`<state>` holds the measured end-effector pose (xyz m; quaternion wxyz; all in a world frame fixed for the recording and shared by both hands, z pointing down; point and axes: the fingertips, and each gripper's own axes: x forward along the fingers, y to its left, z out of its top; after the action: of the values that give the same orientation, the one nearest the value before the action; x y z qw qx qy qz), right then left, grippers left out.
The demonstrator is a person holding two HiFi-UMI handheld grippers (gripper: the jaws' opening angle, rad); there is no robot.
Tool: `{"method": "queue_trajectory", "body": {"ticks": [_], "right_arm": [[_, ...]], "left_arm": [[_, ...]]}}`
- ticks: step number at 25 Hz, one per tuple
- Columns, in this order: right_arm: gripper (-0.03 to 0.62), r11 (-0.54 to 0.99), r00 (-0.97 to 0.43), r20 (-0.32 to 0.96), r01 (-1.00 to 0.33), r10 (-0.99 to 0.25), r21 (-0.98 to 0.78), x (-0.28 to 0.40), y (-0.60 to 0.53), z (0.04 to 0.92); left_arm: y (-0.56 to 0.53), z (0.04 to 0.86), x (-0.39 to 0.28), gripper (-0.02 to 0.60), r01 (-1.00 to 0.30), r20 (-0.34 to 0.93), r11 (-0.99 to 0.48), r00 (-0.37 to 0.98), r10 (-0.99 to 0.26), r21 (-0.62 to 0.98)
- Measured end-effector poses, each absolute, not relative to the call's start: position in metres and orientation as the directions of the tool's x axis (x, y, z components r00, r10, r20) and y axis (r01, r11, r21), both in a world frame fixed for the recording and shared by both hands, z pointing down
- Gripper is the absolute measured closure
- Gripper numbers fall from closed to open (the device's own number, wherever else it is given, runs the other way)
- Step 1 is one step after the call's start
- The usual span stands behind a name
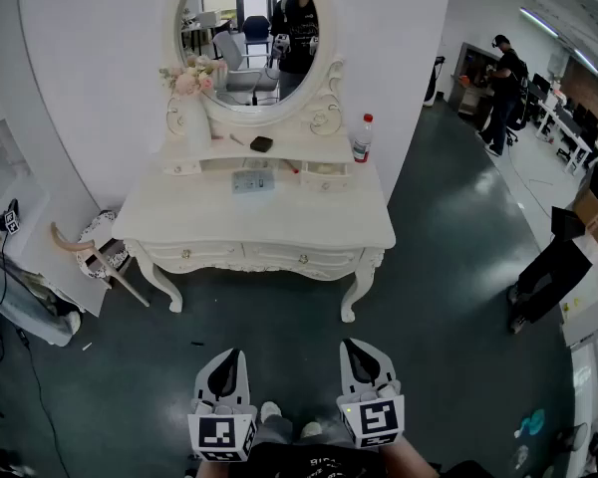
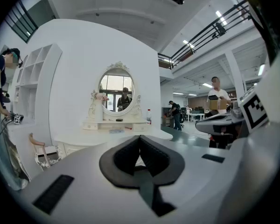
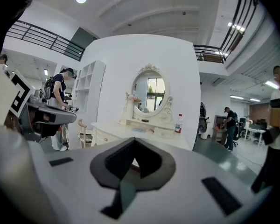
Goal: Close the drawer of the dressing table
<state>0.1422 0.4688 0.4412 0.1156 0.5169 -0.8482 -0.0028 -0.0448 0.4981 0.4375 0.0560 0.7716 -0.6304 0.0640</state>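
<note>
Two grippers sit low in my head view, the left gripper (image 1: pixel 228 358) at seven o'clock and the right gripper (image 1: pixel 360 350) at five o'clock, both aimed at the dressing table (image 1: pixel 259 222), which stands well apart from them at twelve o'clock. In its own view, the left gripper's (image 2: pixel 140 139) jaws are pressed together at the tips with nothing between them; the right gripper's (image 3: pixel 134 143) jaws are likewise pressed together and empty. The table's two front drawers (image 1: pixel 302 258) run along its near edge and look flush with the apron, each with a small knob. Of the small upper drawers (image 1: pixel 324 174) under the oval mirror (image 1: pixel 249 38), I cannot tell from this far whether one is pulled out. On the top shelf, a red-capped bottle (image 1: pixel 362 139) stands at the table's two o'clock corner, a small black object (image 1: pixel 262 143) lies near the middle, and a vase of pink flowers (image 1: pixel 191 93) stands at ten o'clock. A chair (image 1: pixel 98 254) rests at the table's nine o'clock side.
</note>
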Motion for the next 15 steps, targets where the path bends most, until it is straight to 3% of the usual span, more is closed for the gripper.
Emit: {"method": "queue_trajectory", "body": {"ticks": [15], "right_arm": [[0.585,0.426,-0.395,0.232,-0.9,-0.889,0.098,0.132,0.457,0.455]], "left_arm": [[0.483,0.45,-0.045,0.566,-0.965,0.188,-0.26,0.259,-0.948,0.016]]}}
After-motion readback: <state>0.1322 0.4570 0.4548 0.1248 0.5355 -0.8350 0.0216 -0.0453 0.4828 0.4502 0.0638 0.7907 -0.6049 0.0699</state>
